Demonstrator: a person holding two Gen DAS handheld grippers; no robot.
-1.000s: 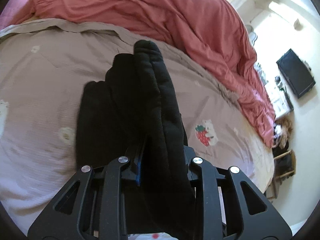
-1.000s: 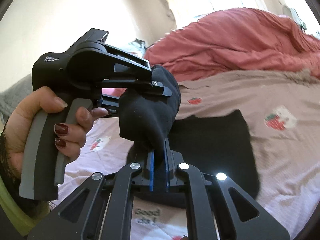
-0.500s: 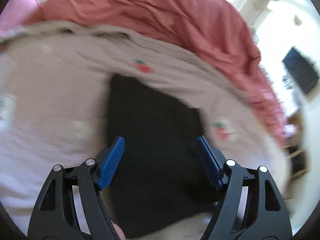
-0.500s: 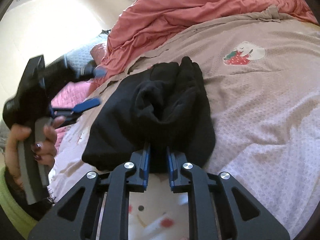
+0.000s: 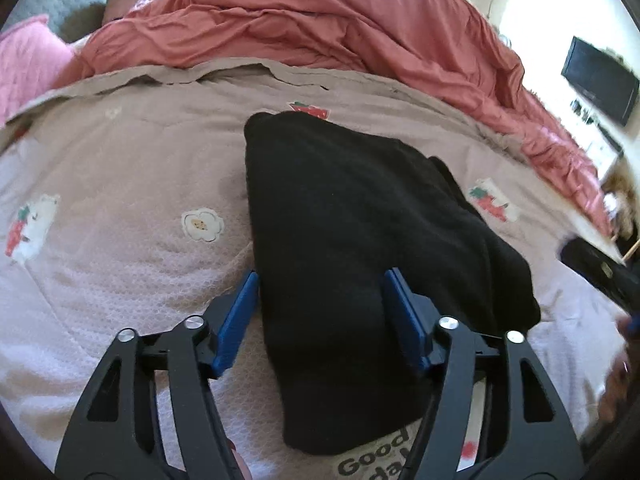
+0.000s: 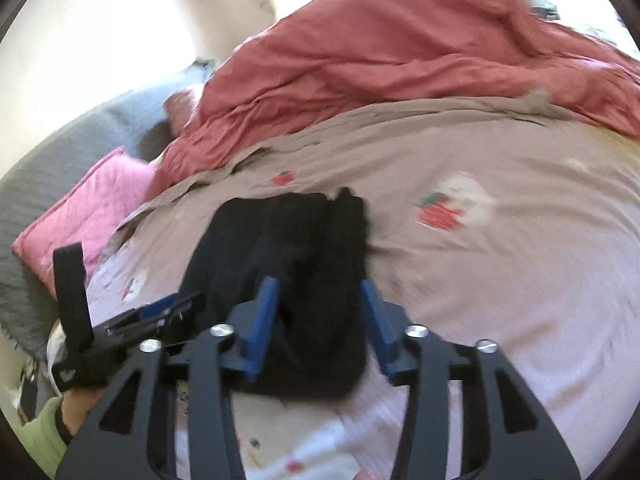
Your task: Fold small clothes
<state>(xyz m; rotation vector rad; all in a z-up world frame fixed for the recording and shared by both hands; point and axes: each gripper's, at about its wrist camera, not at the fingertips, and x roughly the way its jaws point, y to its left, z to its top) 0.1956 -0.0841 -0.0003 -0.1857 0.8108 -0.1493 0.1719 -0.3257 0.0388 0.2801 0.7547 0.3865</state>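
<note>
A black garment [image 5: 360,240] lies folded on the pink printed bedsheet [image 5: 120,260]; it also shows in the right wrist view [image 6: 304,280]. My left gripper [image 5: 322,312] is open, its blue pads either side of the garment's near end, holding nothing. My right gripper [image 6: 320,320] is open just above the garment's near edge, empty. The left gripper also shows in the right wrist view [image 6: 152,316] at the lower left, beside the garment.
A rumpled red duvet [image 5: 320,32] lies across the far side of the bed. A pink pillow [image 6: 92,212] and a grey cushion [image 6: 60,152] sit at the far left. A dark screen [image 5: 600,80] hangs on the wall at right.
Both grippers let go of the black garment: the left opened first, then the right. The garment now lies folded flat on the bed.
</note>
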